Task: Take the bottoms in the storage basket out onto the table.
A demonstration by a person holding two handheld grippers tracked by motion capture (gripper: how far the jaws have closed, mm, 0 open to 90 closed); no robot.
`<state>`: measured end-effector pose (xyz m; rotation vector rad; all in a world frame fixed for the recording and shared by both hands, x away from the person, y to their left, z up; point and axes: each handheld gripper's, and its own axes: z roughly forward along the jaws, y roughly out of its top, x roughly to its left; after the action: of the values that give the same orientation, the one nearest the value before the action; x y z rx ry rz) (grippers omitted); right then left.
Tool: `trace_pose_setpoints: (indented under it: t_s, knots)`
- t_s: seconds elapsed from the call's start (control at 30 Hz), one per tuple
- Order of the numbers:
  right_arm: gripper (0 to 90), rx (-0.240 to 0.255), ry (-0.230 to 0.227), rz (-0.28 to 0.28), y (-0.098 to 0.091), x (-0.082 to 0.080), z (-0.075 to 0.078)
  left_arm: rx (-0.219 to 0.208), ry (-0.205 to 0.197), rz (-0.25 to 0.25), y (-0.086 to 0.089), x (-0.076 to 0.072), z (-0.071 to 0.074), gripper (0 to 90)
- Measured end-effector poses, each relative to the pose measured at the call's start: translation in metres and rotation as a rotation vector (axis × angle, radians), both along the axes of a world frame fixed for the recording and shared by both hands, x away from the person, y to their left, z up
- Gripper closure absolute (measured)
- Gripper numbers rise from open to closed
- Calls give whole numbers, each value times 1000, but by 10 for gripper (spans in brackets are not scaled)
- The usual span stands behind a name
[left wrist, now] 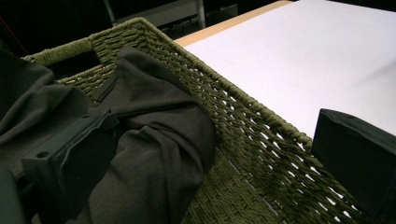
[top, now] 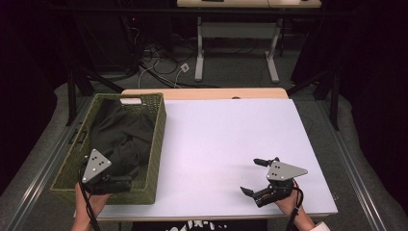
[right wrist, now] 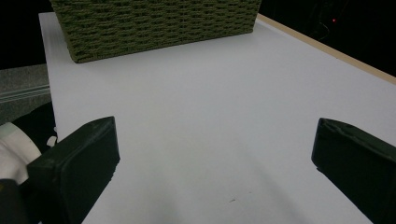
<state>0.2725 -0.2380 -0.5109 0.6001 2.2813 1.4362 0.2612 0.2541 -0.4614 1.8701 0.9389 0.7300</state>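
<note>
While the left gripper [top: 117, 183] gapes over dark cloth [top: 122, 137] inside the basket [top: 156, 144], the right gripper [top: 253, 176] spreads wide.

A dark garment [left wrist: 154, 140] lay bunched across the left and centre of the frame, inside a green woven basket [left wrist: 243, 121] whose rim ran from upper left down to lower right; the left gripper [left wrist: 219, 158] stood with its jaws wide apart, one at lower left against the cloth, the other at lower right beyond the rim; a white table [left wrist: 303, 56] filled the upper right.
</note>
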Motion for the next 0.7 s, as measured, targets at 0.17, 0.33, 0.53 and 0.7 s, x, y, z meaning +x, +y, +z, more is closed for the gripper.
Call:
trace_pose_setpoints:
  t_s: [0.17,0.33,0.53,0.7]
  knots:
    - [5,-3,0,-6,0,0,0,9,28,-6,8,3,6,0]
    - [5,-8,7,-7,0,1,-1,31,49,1,14,6,11,0]
    - [5,-9,12,-14,0,2,-1,72,77,28,22,13,17,0]
    - [6,-10,11,-16,-1,2,-2,92,103,39,23,19,18,0]
